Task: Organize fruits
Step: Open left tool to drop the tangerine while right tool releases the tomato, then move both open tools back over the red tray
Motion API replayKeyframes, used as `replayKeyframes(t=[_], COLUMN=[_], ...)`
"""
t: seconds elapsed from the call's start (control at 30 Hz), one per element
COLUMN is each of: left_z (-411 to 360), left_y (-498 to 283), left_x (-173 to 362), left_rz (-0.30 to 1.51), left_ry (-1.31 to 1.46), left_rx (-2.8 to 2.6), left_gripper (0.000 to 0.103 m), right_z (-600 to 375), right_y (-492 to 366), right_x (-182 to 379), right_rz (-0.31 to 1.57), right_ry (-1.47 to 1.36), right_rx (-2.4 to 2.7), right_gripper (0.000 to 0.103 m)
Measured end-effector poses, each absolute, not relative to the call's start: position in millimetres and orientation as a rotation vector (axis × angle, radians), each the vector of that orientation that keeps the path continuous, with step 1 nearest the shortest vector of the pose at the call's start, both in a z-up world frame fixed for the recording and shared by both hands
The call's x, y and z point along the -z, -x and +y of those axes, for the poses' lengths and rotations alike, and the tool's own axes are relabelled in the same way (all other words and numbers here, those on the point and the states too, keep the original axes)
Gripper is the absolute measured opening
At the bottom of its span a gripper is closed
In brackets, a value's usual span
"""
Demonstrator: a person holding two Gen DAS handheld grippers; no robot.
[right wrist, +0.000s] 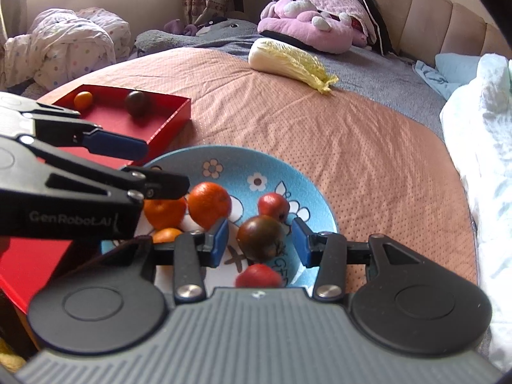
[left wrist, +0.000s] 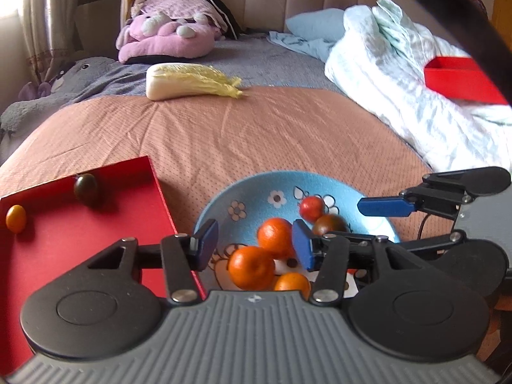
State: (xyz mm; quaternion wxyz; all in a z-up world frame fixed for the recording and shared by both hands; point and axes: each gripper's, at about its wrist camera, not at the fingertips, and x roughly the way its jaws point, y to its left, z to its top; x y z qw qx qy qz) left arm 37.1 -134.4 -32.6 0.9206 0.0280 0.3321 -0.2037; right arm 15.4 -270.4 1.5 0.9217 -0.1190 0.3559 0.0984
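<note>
Right wrist, dark tomato stem toward camera

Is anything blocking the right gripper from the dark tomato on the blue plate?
Nothing visible does. The right gripper is open over the blue plate, and the dark tomato sits between its fingers. A red tomato lies just beyond, another nearer the camera.

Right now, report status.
Left gripper open over oranges. Right gripper open around dark tomato on plate. Red tray holds two. Nothing blocking.
</note>
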Motion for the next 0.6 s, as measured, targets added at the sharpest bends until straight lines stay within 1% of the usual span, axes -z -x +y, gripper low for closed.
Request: replayKeyframes(t=[0.6], left_z=[-71], left_y=[-49], left_x=[15], left_rz=[0.683], left_ry=[0.055], left_rx=[0.165], left_gripper=[0.057], right_z=[-223], right_y=[-26], right_x=[-19], right_rz=[0.686], right_ry=[0.262], right_rx=[-0.291], right_gripper=[0.046])
